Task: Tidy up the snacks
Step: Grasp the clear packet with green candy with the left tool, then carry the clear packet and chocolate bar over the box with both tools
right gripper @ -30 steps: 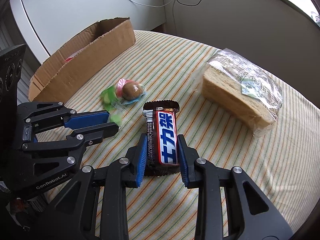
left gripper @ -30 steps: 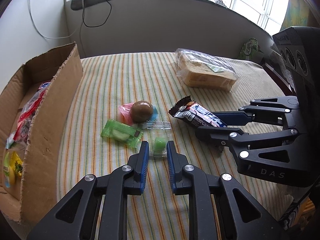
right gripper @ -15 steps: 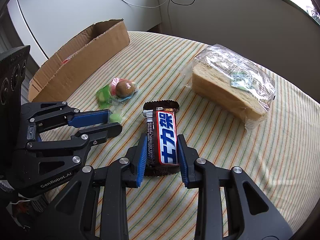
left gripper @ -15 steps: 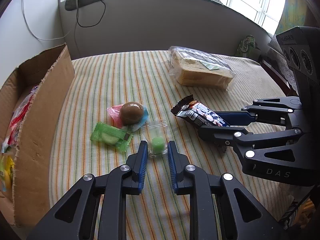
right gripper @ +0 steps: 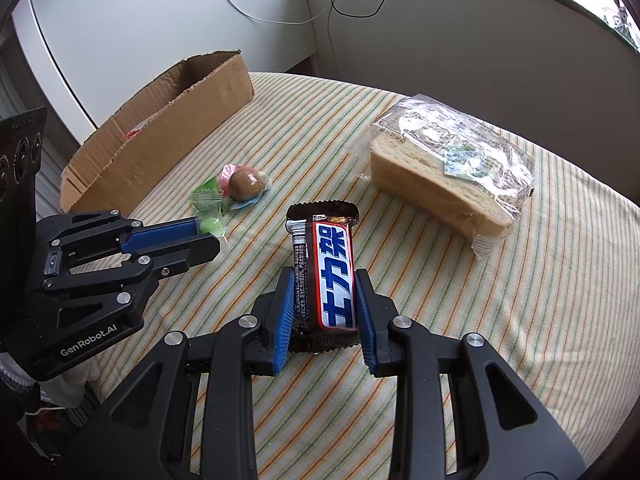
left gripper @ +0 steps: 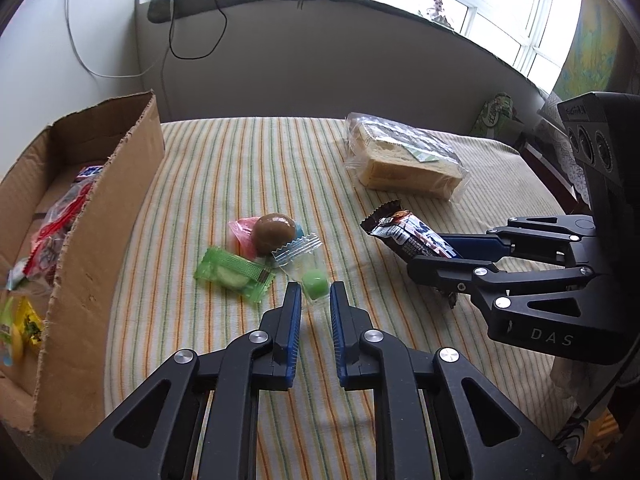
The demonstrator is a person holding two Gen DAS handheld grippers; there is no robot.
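**snackpacker:** Big stuff first. The cardboard box (left gripper: 104, 216) is at 9 o'clock on the striped tablecloth (left gripper: 240, 160), and the bagged sliced bread (right gripper: 448, 168) is at 1 o'clock. I'd guess the bread is light and squashy, so cradle the long sides and don't pinch.

**gripfan:** The right gripper (right gripper: 324, 280) is clamped across the chocolate bar (right gripper: 334, 240), lower half. It looks stiff but the wrapper is slick, so mid-body seems the sensible hold.

**snackpacker:** And the left gripper (left gripper: 315, 292)?

**gripfan:** It's narrow and has just been closing. The green candy (left gripper: 315, 285), in a clear wrapper, sits between its tips at 12 o'clock. I can't tell if the pads actually bite. It's tiny, light and probably skittish, so grab the cube, not the film.
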